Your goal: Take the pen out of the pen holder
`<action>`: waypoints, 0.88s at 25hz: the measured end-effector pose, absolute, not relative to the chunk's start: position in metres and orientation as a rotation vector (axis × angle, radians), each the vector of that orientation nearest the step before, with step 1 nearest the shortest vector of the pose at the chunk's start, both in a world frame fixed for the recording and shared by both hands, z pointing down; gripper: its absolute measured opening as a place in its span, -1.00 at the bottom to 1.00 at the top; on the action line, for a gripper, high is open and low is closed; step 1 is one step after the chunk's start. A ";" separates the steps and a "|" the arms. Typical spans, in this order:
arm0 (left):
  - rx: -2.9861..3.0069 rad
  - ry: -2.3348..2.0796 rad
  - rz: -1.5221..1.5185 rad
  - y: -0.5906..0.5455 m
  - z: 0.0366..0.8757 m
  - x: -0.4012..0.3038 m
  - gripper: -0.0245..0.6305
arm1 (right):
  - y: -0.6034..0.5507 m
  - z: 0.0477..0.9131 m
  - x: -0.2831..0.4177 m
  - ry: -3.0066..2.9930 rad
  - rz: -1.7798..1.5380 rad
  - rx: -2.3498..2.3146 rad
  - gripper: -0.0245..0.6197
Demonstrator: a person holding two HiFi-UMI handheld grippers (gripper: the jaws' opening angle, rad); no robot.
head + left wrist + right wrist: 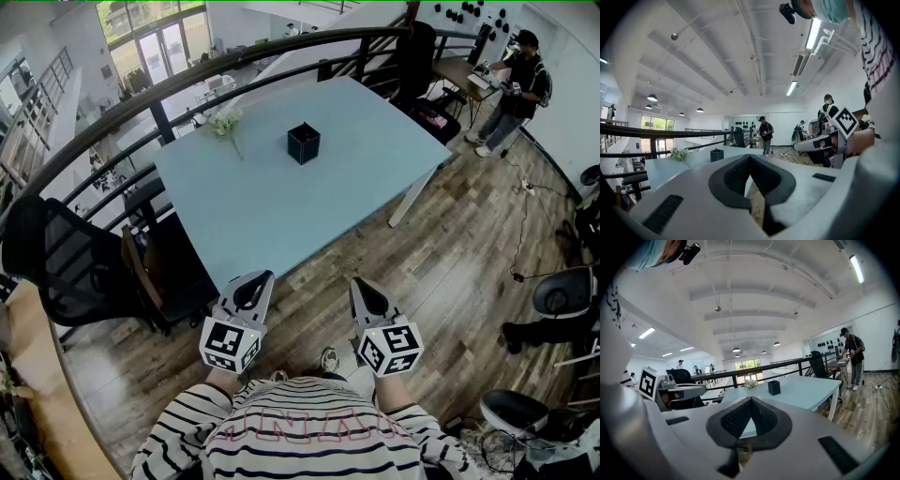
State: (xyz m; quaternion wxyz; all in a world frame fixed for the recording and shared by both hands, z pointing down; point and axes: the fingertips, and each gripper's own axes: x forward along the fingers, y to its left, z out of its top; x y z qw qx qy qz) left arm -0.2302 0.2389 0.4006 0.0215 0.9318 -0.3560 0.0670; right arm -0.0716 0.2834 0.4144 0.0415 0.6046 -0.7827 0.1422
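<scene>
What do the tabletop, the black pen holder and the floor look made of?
Tabletop: pale blue, smooth and faintly glossy, likely laminate or painted board.
Pen holder: matte black square cup, plastic or metal; too small to tell.
Floor: wood-look planks, visible grain and seams.

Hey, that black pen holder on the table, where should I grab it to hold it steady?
Probably by its rim. The pen holder stands upright, a square box that looks open on top, so pinch one wall from above, on the side nearest you.
</scene>
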 end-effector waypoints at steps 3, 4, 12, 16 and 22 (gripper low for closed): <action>2.887 -1.103 0.192 0.237 0.400 -0.218 -0.85 | 0.279 0.413 -0.062 -2.429 0.447 1.833 -0.84; 2.884 -1.102 0.187 0.235 0.400 -0.214 -0.85 | 0.277 0.412 -0.059 -2.448 0.457 1.830 -0.84; 2.806 -1.159 0.208 0.217 0.410 -0.171 -0.48 | 0.248 0.423 -0.005 -2.483 0.529 1.841 -0.63; 2.773 -1.202 0.207 0.210 0.416 -0.142 -0.48 | 0.239 0.434 0.023 -2.508 0.557 1.775 -0.45; 2.710 -1.282 0.224 0.203 0.432 -0.115 -0.48 | 0.225 0.448 0.058 -2.531 0.572 1.687 -0.45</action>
